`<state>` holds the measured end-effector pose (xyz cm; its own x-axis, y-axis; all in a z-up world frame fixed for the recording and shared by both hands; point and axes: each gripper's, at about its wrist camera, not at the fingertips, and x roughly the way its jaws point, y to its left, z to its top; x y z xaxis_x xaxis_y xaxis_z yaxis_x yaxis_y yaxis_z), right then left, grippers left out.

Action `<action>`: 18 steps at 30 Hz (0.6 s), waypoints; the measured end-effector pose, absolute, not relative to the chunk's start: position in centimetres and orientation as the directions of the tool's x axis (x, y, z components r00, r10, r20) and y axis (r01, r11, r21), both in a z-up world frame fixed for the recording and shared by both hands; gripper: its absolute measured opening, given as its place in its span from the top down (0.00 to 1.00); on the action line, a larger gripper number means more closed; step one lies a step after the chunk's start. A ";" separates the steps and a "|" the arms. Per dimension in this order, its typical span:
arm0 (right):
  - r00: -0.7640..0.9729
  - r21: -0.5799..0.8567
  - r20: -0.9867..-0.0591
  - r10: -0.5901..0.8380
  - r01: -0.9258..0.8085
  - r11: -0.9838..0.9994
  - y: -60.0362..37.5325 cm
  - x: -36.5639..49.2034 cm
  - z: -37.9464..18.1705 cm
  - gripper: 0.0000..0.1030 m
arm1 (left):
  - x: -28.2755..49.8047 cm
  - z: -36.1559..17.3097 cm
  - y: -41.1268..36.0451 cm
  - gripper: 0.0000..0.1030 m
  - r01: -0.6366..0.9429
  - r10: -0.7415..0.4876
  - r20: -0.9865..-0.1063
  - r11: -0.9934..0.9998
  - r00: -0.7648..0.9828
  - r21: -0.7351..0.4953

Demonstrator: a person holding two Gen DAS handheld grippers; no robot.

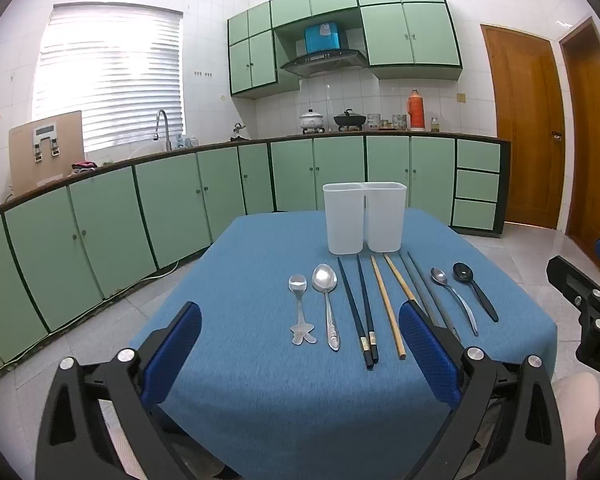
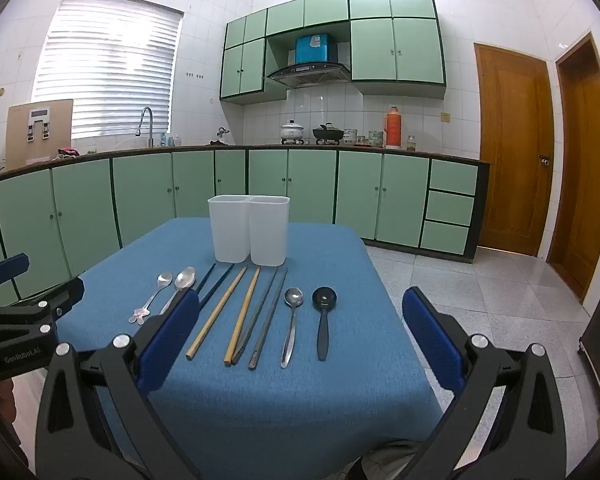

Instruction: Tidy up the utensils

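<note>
Left gripper (image 1: 300,344) hung wide open and empty over the table's near edge; every utensil lay flat on the blue cloth (image 1: 260,400) before the white two-part holder (image 1: 364,220), so nothing was sorted, and its right finger hid part of the grey chopsticks (image 1: 416,284).

Right gripper (image 2: 300,340) gaped empty too; its left finger covered the large spoon (image 2: 184,280)'s handle and the dark chopsticks (image 2: 216,284)' ends, and the holder's inside stayed unseen

"GenRobot.AI" on the left gripper (image 2: 24,280)
</note>
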<state>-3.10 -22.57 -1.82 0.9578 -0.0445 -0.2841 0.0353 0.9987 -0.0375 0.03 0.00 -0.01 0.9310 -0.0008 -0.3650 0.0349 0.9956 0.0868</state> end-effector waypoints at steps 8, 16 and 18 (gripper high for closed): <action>0.958 -0.039 -0.285 -0.046 0.036 0.999 -22.6 -2.8 -2.0 0.05 | -0.4 -0.2 0.0 0.06 0.035 0.001 -0.351 0.995 0.936 0.094; 0.959 -0.039 -0.280 -0.046 0.037 0.999 -22.6 -3.0 -1.9 0.05 | -0.2 -0.1 0.1 0.06 0.024 0.008 -0.353 0.996 0.935 0.088; 0.959 -0.038 -0.280 -0.047 0.038 0.999 -22.6 -3.0 -2.0 0.05 | -0.3 -0.1 0.2 0.06 0.025 0.008 -0.351 0.996 0.936 0.087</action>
